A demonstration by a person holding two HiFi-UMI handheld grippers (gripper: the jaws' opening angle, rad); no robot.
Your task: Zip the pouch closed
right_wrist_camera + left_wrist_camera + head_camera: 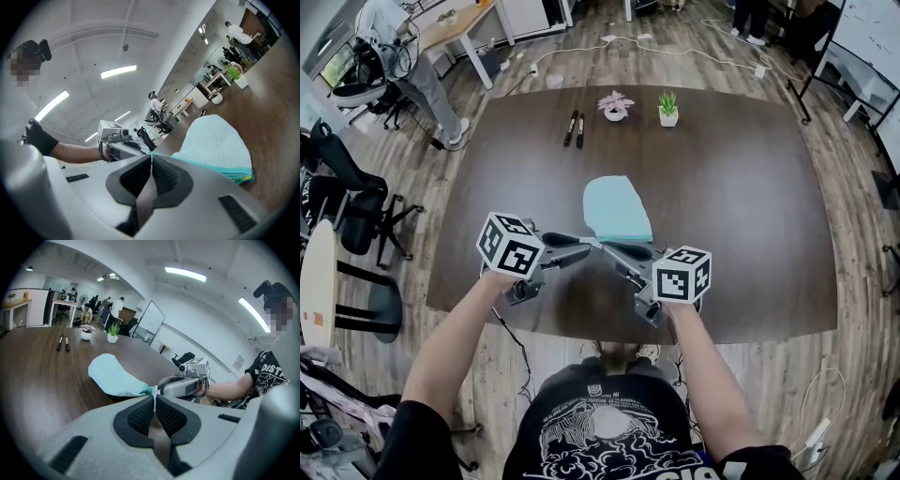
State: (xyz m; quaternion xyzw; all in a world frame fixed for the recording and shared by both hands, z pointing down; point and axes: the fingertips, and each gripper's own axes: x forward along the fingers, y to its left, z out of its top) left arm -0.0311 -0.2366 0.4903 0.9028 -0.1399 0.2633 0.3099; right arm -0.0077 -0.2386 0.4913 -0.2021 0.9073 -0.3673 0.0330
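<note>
The left gripper [154,397] is clamped on the near corner of the pouch [617,208]. The right gripper [151,158] is pinched shut on the same teal edge, tip to tip with it. The pouch lies flat on the dark table [750,187], stretching away. Anchor left firmly, then draw the right straight along the zipper, fabric taut

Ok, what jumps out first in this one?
The pale blue pouch lies on the dark brown table, nearer the person's edge. The left gripper and right gripper meet at its near corner, jaws shut on it. At the far edge sit two markers and two small potted plants.
</note>
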